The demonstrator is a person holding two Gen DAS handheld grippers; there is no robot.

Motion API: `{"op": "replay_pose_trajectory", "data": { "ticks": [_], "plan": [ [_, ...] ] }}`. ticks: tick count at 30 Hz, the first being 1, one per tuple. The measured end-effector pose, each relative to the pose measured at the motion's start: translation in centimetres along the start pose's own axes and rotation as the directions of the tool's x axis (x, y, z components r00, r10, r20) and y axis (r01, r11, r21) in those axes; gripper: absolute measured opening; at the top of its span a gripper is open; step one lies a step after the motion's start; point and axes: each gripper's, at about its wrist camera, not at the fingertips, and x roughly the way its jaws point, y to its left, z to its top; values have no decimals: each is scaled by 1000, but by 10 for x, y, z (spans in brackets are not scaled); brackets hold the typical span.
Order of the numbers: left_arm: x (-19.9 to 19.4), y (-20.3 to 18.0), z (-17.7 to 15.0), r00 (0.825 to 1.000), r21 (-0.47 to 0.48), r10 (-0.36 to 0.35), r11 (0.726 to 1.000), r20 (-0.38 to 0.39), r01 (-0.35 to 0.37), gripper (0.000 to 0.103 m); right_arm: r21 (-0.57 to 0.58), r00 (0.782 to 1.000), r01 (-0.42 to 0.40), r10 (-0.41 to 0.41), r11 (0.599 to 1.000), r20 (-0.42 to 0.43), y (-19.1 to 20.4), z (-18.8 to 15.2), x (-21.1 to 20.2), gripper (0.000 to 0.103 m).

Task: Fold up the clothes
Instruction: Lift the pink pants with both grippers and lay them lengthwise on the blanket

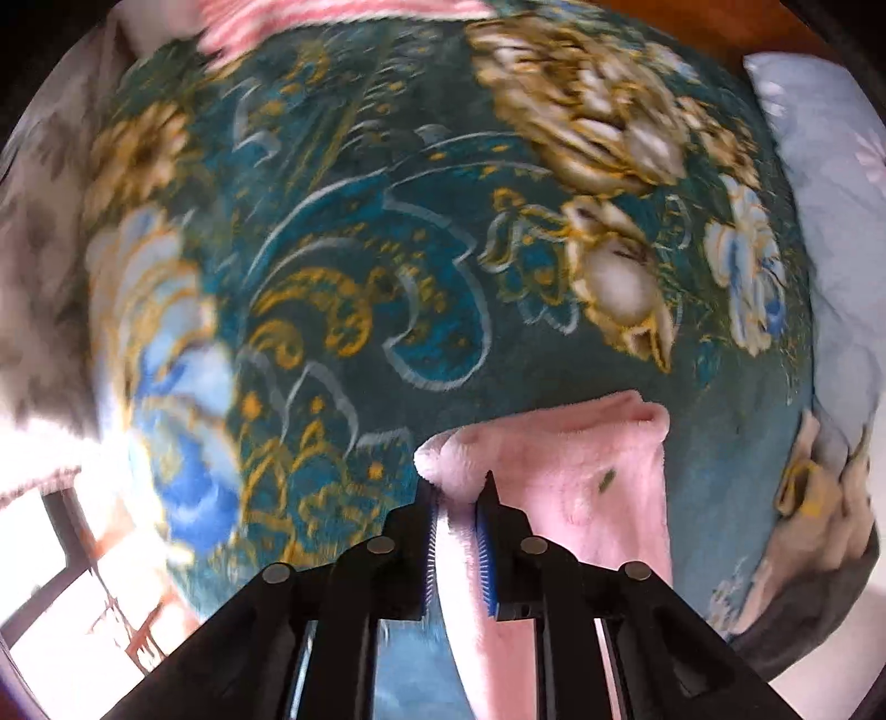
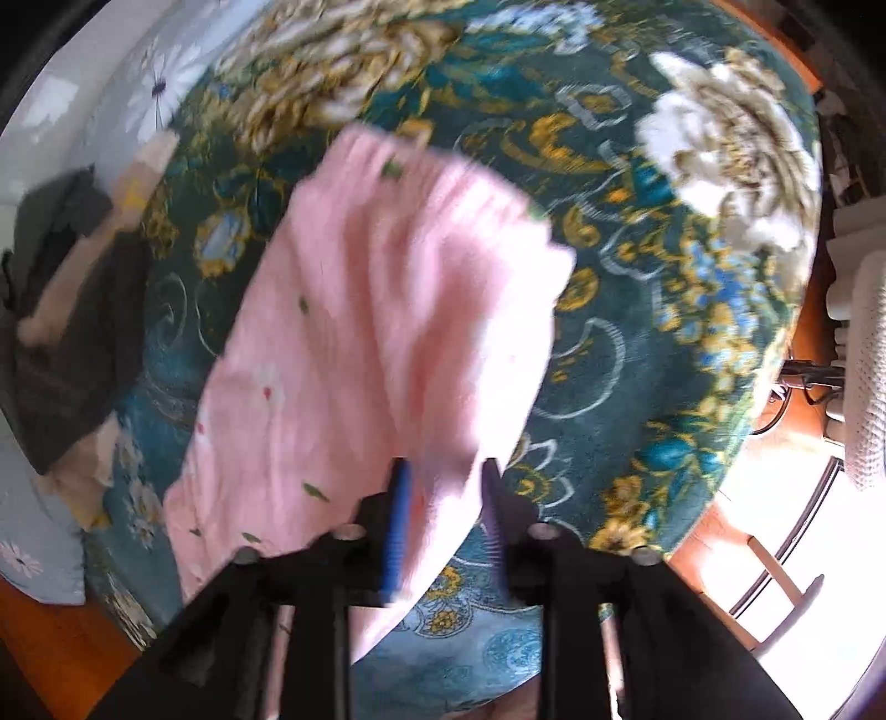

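Note:
A pink fleece garment (image 2: 387, 310) with small leaf prints lies rumpled on a teal floral blanket (image 2: 637, 360). In the right wrist view my right gripper (image 2: 446, 476) points down over the garment's near edge. Its jaws stand apart, the cloth brushes the left blue pad (image 2: 400, 515), and blanket shows before the right finger. In the left wrist view my left gripper (image 1: 459, 498) pinches a thick corner of the pink garment (image 1: 581, 471) between its blue pads. That corner bulges just beyond the fingertips over the blanket (image 1: 360, 221).
A pale blue daisy-print pillow (image 1: 830, 194) (image 2: 111, 99) borders the blanket. A dark grey cloth (image 2: 72, 310) lies beside it. A pink striped fabric (image 1: 288, 22) sits at the far edge. Wooden floor (image 2: 50, 637) and a white mesh chair (image 2: 869, 387) flank the bed.

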Motion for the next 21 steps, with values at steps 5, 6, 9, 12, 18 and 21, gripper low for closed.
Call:
{"op": "replay_pose_trajectory", "data": {
  "ticks": [5, 6, 9, 12, 18, 21],
  "plan": [
    [-49, 17, -40, 998, -191, 5, 981, 68, 8, 25, 64, 993, -106, 102, 992, 56, -38, 9, -39, 37],
    [-56, 20, -48, 997, -240, -28, 970, 76, 45, 26, 76, 990, -130, 125, 989, 64, -45, 14, -44, 39],
    [-66, 10, -76, 988, -329, -136, 932, 69, 151, 26, 151, 973, -228, 219, 962, 75, -71, 28, -44, 45],
    [-81, -25, -117, 982, -206, -181, 960, 55, 189, 26, 227, 948, -319, 313, 920, 63, -88, 45, -20, 48],
    [-106, -87, -236, 979, 125, -206, 971, 11, 203, 32, 239, 894, -419, 444, 876, -59, -81, 89, 42, 49],
    [-106, -89, -280, 984, 173, -179, 969, -12, 178, 32, 231, 885, -430, 458, 873, -81, -77, 104, 59, 48]
  ]
}}
